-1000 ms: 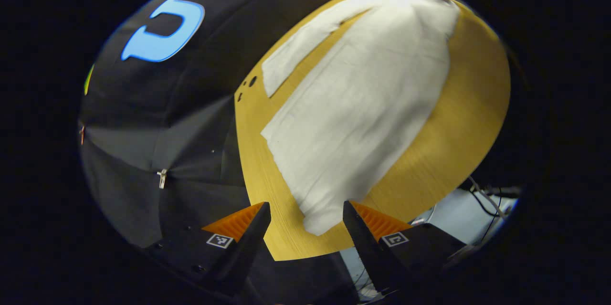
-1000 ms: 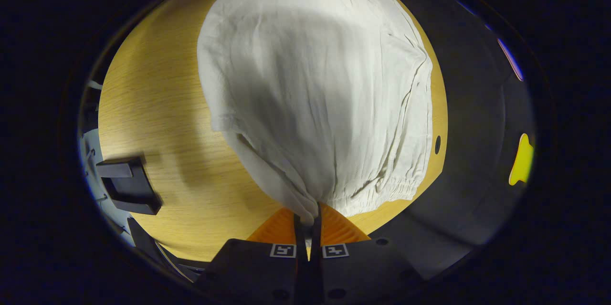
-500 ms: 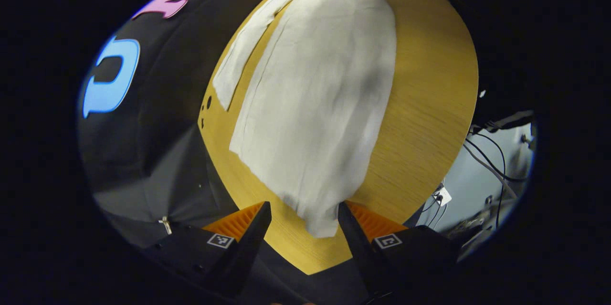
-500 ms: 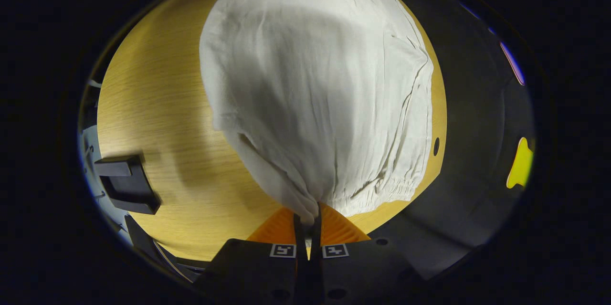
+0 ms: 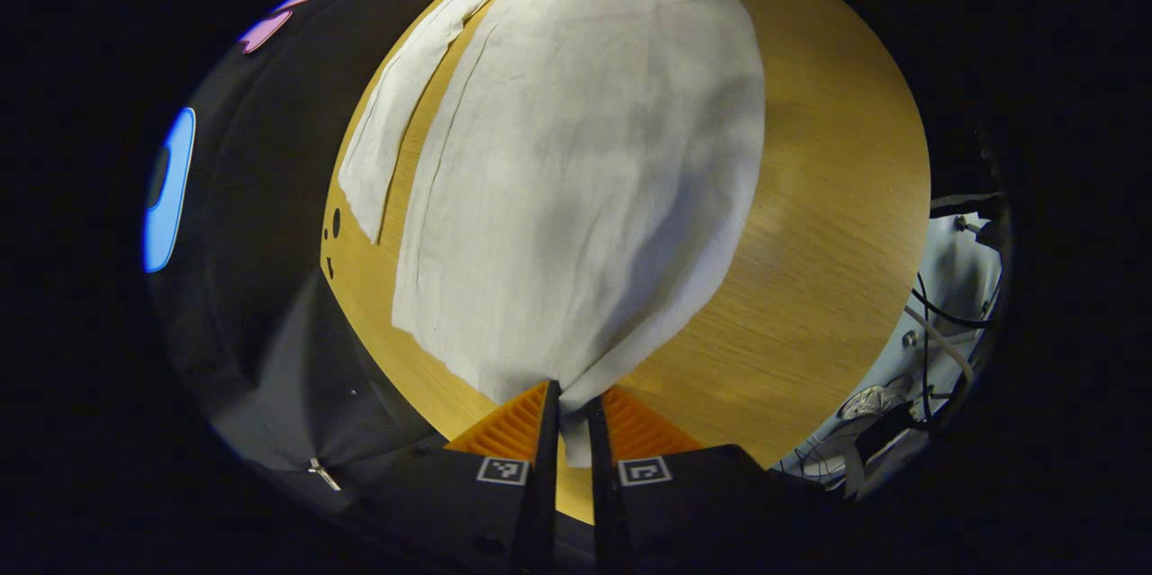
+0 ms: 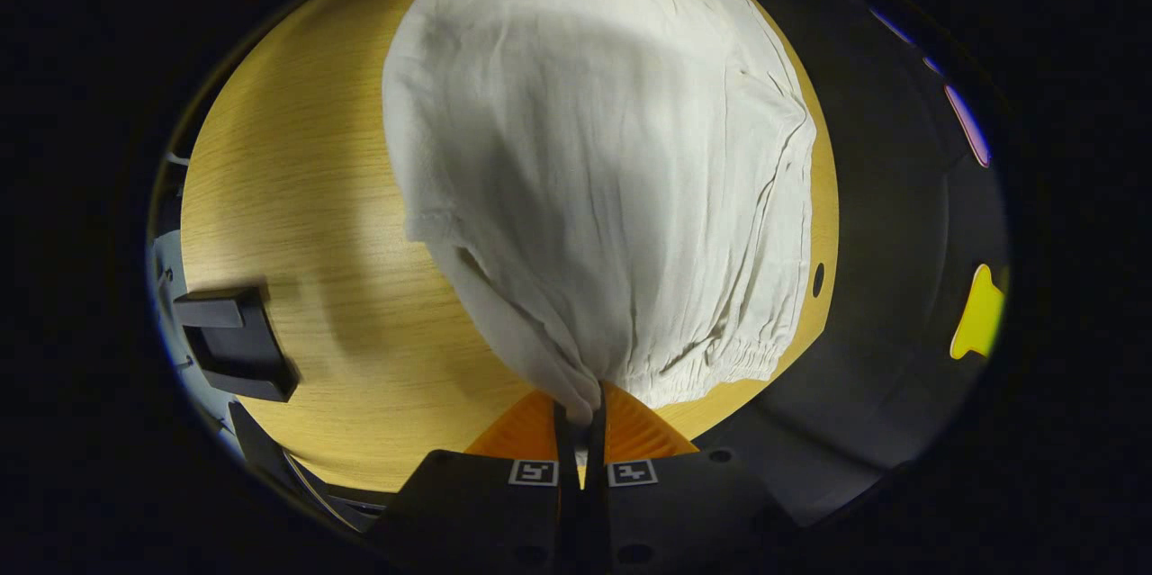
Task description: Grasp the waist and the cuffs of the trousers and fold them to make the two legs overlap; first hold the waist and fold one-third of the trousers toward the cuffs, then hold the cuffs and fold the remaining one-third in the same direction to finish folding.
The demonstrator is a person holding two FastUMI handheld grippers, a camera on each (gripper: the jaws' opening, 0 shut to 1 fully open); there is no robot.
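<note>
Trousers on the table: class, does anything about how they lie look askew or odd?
Yes. The trousers lie with the legs not overlapped: one narrow leg splays apart, with bare table showing in the gap. Each hand-held gripper pinches a bunched corner, left, right.

White trousers on yellow-brown wood

The trousers are plain off-white, finely creased; the table shows light oak grain; a black block sits at its edge.

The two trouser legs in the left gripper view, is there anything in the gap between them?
Only a bare strip of table shows between the thin leg and the wide leg, in the left gripper view.
</note>
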